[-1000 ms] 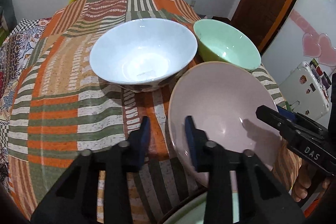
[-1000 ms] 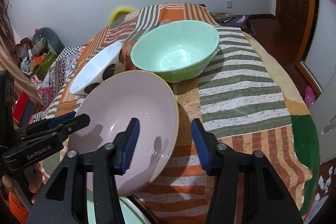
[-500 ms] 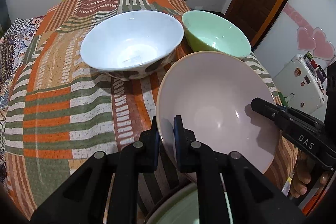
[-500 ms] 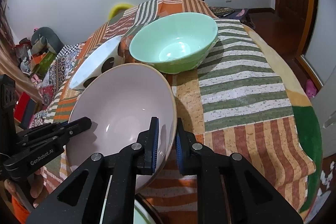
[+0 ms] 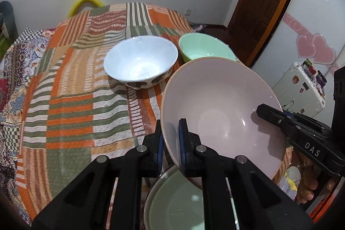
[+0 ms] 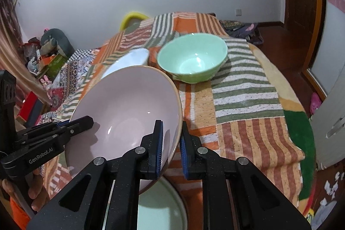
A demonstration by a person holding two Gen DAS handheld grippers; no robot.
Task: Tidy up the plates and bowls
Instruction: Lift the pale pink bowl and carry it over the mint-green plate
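Observation:
A large pale pink bowl (image 5: 217,109) (image 6: 129,105) hangs above the striped tablecloth, held from both sides. My left gripper (image 5: 170,141) is shut on its left rim. My right gripper (image 6: 171,143) is shut on its right rim and shows at the right of the left wrist view (image 5: 278,116). Below the pink bowl lies a pale green plate (image 5: 176,202) (image 6: 159,206). Farther back on the cloth stand a white bowl with dark spots (image 5: 141,60) (image 6: 131,58) and a mint green bowl (image 5: 204,50) (image 6: 192,57).
The striped orange and green tablecloth (image 5: 71,105) (image 6: 245,105) covers a round table that drops off on the right. A yellow chair back (image 5: 85,2) stands behind it. A white suitcase (image 5: 299,87) and a wooden door (image 5: 265,1) are to the right.
Both grippers closed on opposite rims of the pink bowl and then lifted it off the cloth; the green plate underneath has come into view.

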